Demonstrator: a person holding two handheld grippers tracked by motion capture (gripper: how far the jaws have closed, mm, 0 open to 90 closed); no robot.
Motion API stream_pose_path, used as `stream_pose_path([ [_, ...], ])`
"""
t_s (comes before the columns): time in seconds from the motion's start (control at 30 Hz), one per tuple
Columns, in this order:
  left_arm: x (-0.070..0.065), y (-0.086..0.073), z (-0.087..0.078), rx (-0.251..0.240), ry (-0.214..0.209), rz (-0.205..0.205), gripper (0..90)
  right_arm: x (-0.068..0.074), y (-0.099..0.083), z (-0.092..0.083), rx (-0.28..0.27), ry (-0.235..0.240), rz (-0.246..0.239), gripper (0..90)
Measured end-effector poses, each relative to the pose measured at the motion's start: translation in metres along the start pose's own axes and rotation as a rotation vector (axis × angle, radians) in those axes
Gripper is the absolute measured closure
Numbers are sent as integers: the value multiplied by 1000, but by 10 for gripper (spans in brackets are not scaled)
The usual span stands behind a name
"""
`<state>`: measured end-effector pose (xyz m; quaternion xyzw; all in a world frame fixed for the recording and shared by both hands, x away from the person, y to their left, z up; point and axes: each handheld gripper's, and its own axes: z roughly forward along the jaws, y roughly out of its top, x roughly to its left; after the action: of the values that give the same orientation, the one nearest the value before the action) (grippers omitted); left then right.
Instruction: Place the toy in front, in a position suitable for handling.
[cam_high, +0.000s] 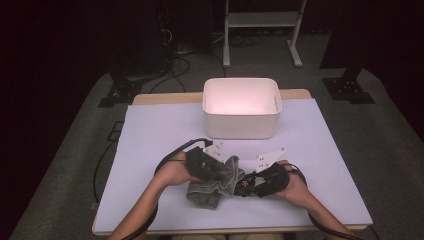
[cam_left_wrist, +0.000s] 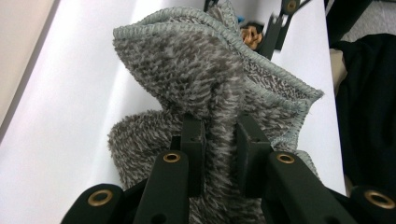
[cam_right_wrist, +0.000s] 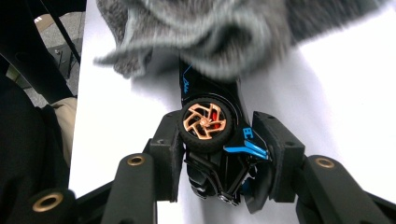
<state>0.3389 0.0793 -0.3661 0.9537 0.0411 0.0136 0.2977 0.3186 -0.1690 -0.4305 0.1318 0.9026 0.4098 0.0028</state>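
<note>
On the white table, left fingers pinch the grey towel; right fingers clamp the toy car.

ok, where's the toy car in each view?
High view: toy car low centre, in the right hand-held gripper, beside the grey towel.
Left gripper view: top centre, an orange wheel behind the towel's edge.
Right gripper view: centre, clamped between the jaws.
Shared landmark: the grey towel.
</note>
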Motion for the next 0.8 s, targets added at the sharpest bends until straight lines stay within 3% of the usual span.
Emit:
stream_pose_path([
  [0.53, 10, -53, -23, -24, 42, -124, 762, -1, 0, 0, -2, 5, 13, 542],
  [0.67, 8, -49, -24, -26, 40, -112, 762, -2, 0, 0, -5, 9, 20, 542],
  [0.8, 4, -32, -21, -29, 32, -69, 762, -2, 0, 0, -4, 7, 25, 541],
])
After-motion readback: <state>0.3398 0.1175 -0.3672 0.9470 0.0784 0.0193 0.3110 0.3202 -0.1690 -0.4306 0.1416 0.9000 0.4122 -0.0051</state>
